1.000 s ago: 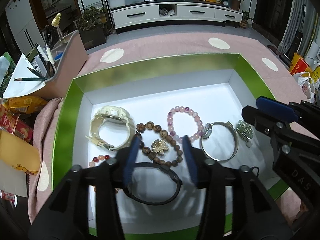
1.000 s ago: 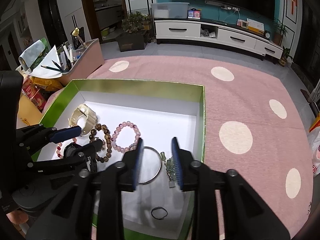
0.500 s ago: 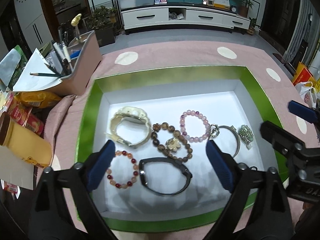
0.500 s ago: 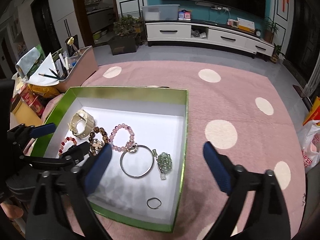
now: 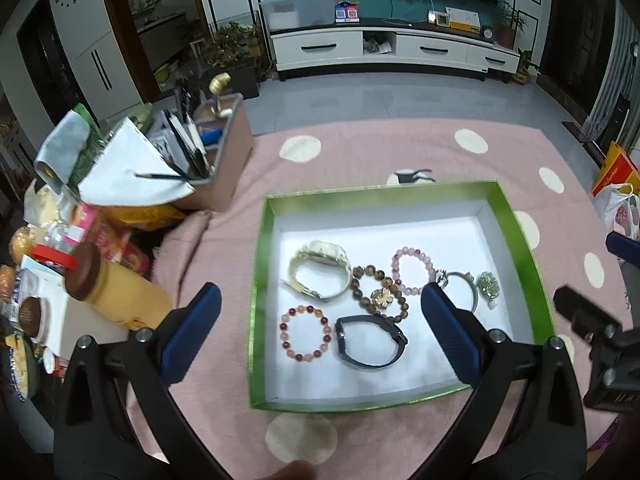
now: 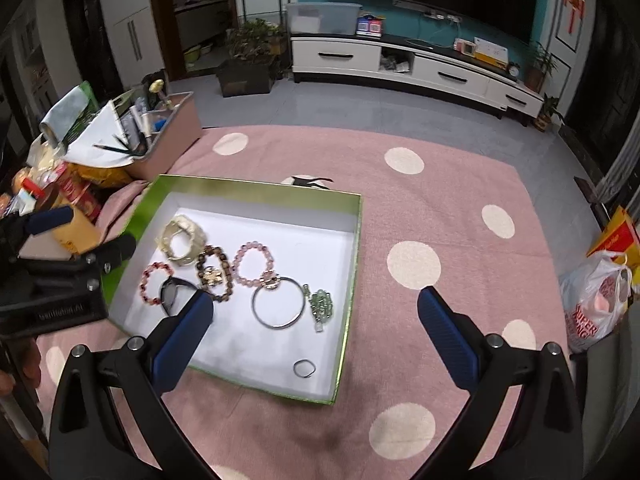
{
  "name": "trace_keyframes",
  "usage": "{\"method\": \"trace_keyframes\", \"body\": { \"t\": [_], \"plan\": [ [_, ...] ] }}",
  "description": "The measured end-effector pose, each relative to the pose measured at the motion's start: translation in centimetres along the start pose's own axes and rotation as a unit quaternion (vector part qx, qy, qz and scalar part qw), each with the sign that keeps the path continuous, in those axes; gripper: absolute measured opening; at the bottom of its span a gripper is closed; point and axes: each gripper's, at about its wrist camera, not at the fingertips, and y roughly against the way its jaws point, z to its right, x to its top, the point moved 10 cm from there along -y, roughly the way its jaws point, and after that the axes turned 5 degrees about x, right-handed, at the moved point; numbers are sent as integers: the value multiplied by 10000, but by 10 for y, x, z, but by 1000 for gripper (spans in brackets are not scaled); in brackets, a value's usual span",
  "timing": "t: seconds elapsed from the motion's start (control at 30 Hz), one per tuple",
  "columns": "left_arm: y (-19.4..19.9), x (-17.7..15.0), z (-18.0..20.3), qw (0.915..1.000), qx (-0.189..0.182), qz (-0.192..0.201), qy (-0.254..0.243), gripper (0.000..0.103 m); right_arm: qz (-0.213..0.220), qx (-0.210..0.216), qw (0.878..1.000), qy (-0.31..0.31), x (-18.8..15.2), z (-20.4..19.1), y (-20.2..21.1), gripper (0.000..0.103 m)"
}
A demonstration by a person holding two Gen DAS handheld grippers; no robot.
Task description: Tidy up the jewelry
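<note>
A green box [image 5: 256, 300] with a white floor lies on the pink dotted cloth. It holds a cream watch [image 5: 320, 268], a brown bead bracelet [image 5: 378, 292], a pink bead bracelet [image 5: 414, 272], a red bead bracelet [image 5: 306, 334], a black band [image 5: 370, 342], a silver bangle [image 6: 279, 302], a green pendant [image 6: 322, 304] and a small dark ring [image 6: 305, 368]. My left gripper [image 5: 320, 296] hovers above the box's left half, jaws opening, nothing between them. My right gripper [image 6: 316, 298] hangs over the box's right part, jaws likewise opening and empty.
A pink desk organiser [image 5: 216, 160] with pens and paper stands behind the box on the left. Snack packets and a yellow bottle [image 5: 116, 292] crowd the left edge. A plastic bag [image 6: 596, 304] sits on the floor at the right. The dotted cloth [image 6: 440, 220] stretches right of the box.
Both grippers went from nearly shut to wide open and rose away from the box, which now looks smaller and farther below. The jewelry has stayed in place.
</note>
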Motion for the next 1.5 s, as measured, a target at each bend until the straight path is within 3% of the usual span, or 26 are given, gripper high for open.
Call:
{"method": "trace_keyframes", "body": {
  "t": [0.37,1.5],
  "plan": [
    [36,23,-23,9996,95,53,269,101,62,-13,9995,304,17,-20,28,102],
    [26,24,-23,9995,147,27,295,101,-50,51,9996,280,14,-24,12,102]
  ]
}}
